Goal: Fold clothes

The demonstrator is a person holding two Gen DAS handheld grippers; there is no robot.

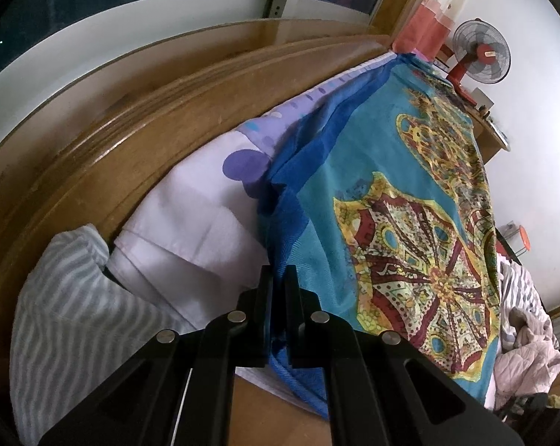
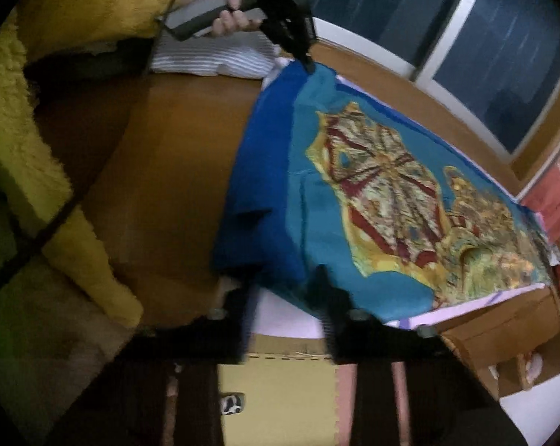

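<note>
A blue cloth with a yellow and maroon ornamental print is spread over a white sheet with purple dots on a brown wooden bench. At lower centre of the left wrist view, the left gripper is clamped on the cloth's dark blue border. The right gripper, blurred at lower centre of its view, appears spread wide around the cloth's near edge. A striped grey towel is seen at lower left.

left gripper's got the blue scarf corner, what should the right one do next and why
Probably close the right gripper on the near corner of the blue scarf. Its fingers look open astride that edge, while the left gripper is already pinching the opposite corner, so both corners can then lift together for a fold.
</note>
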